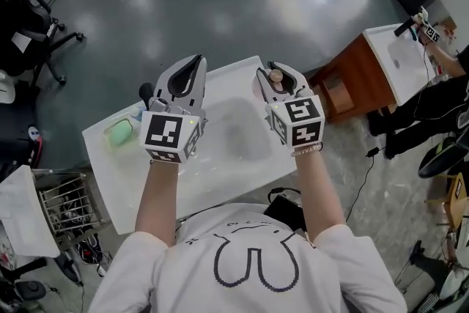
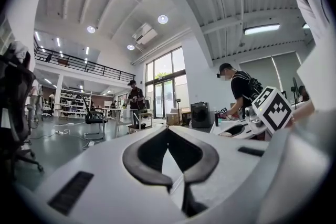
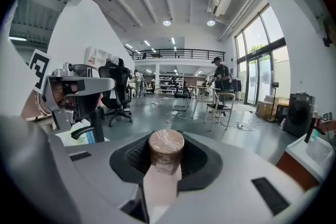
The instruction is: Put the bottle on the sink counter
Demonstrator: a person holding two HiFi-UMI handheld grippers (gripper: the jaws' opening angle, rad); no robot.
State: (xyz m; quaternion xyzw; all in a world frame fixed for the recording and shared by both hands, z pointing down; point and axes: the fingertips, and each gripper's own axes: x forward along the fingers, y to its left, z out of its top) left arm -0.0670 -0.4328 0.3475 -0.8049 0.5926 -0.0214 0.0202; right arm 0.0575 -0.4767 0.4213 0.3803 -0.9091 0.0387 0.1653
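A white sink counter with a shallow basin is seen from above, and both grippers are held over it. The right gripper is clamped on a bottle: in the right gripper view the right gripper is seen with its black pads pressed on the bottle from both sides, and the brown cap, wrapped in clear film, is raised above a pale body. The bottle is carried in the air over the basin's 2 o'clock edge and is not set on the counter.

The left gripper is held at 9 o'clock of the right one, over the basin's 10 o'clock corner. In the left gripper view the left gripper is shown closed, its pads met at the tips and nothing held between them.

A pale green object is laid on the counter at its 9 o'clock end, and a black faucet is stood just beside it at 1 o'clock.

Away from the counter, a second white sink top on a wooden cabinet is placed at 2 o'clock, with a person in black next to it. A black office chair is seen at 10 o'clock and a wire rack at 8 o'clock
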